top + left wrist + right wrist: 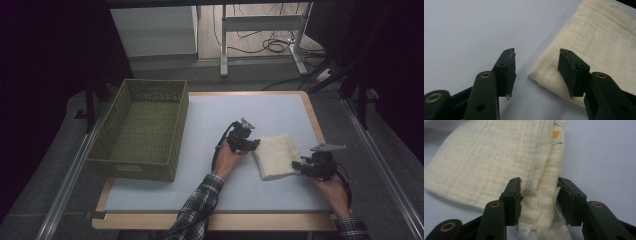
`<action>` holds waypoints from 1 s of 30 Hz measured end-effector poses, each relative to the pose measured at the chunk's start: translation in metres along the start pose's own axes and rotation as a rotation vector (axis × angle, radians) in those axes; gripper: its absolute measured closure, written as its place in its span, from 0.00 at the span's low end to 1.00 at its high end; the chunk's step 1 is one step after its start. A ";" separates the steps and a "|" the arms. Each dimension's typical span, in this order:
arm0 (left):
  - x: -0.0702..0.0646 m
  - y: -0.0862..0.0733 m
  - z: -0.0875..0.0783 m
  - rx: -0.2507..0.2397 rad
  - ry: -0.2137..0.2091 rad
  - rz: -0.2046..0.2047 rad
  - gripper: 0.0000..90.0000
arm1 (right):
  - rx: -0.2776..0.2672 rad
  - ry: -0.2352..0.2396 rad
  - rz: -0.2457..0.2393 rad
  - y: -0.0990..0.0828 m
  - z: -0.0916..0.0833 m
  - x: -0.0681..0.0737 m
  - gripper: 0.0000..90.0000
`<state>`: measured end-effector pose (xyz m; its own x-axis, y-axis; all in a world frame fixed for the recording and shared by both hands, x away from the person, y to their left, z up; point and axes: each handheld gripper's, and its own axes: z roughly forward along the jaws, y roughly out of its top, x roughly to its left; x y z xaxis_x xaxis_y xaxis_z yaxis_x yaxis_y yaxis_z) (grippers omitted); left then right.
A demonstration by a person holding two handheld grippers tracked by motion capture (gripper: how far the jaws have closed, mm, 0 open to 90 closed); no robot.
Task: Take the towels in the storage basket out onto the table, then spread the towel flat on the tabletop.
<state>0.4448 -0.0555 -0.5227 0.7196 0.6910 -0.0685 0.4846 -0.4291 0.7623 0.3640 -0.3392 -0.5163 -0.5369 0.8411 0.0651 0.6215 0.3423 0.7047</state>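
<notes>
A folded cream cloth lies on the pale table top, right of centre. My left gripper is at its left edge. In the left gripper view this gripper is open, and a corner of the cloth lies in the gap, apart from both pads. My right gripper is at the cloth's near right corner. In the right gripper view its jaws straddle the thick folded edge of the cloth loosely, without squeezing it. A small white label shows below the fold.
An olive woven basket stands at the table's left side with nothing in it. The table top is bare between basket and cloth. Desk legs and cables lie on the floor beyond the far edge.
</notes>
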 end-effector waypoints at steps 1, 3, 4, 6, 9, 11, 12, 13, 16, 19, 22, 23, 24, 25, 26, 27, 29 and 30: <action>-0.002 -0.001 0.004 0.023 0.007 0.004 0.52 | 0.005 -0.005 -0.009 0.001 0.000 0.001 0.58; -0.003 -0.004 0.008 0.041 0.015 0.005 0.52 | 0.006 -0.011 -0.012 0.000 0.000 0.001 0.55; -0.002 -0.005 0.008 0.035 0.007 -0.006 0.52 | 0.008 -0.006 -0.014 0.000 0.000 0.001 0.54; 0.001 -0.007 0.008 0.023 -0.022 -0.046 0.55 | 0.009 -0.012 -0.030 -0.001 0.001 0.004 0.55; -0.001 -0.006 0.007 0.041 -0.037 -0.047 0.63 | 0.021 -0.013 -0.037 0.000 0.000 0.007 0.64; -0.002 -0.006 0.007 0.043 -0.064 -0.064 0.72 | 0.035 0.011 -0.023 0.001 0.000 0.008 0.76; -0.002 -0.006 0.007 0.041 -0.073 -0.067 0.78 | 0.040 0.026 -0.017 0.001 0.000 0.008 0.81; -0.001 -0.007 0.007 0.038 -0.095 -0.070 0.82 | 0.041 0.040 -0.018 0.002 0.000 0.008 0.87; -0.003 -0.007 0.006 0.031 -0.091 -0.051 0.91 | 0.050 0.059 0.003 0.002 0.000 0.009 0.91; -0.004 -0.007 0.004 0.026 -0.074 -0.026 0.92 | 0.055 0.057 0.002 0.003 0.000 0.010 0.91; -0.002 -0.006 -0.001 0.016 -0.064 -0.020 0.93 | 0.040 0.096 0.015 0.003 -0.002 0.012 0.92; -0.001 -0.006 -0.002 0.009 -0.061 -0.019 0.93 | 0.036 0.098 0.014 0.004 -0.003 0.014 0.92; -0.001 -0.006 -0.004 0.008 -0.060 -0.020 0.93 | 0.030 0.105 0.008 0.004 -0.005 0.015 0.92; 0.000 -0.005 -0.006 0.007 -0.059 -0.021 0.93 | 0.023 0.113 0.009 0.005 -0.006 0.016 0.92; 0.001 -0.005 -0.007 0.005 -0.055 -0.015 0.93 | 0.017 0.120 0.004 0.006 -0.007 0.017 0.92; 0.002 -0.004 -0.009 0.005 -0.051 -0.012 0.92 | 0.009 0.125 0.001 0.008 -0.008 0.019 0.92; 0.003 -0.003 -0.012 0.006 -0.042 -0.005 0.92 | 0.000 0.136 -0.006 0.011 -0.010 0.022 0.91; 0.005 -0.003 -0.014 0.006 -0.040 -0.003 0.92 | -0.001 0.144 -0.008 0.013 -0.010 0.024 0.91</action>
<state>0.4401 -0.0428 -0.5162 0.7372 0.6688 -0.0963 0.4895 -0.4303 0.7584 0.3535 -0.3187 -0.4982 -0.6185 0.7694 0.1597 0.6160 0.3485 0.7065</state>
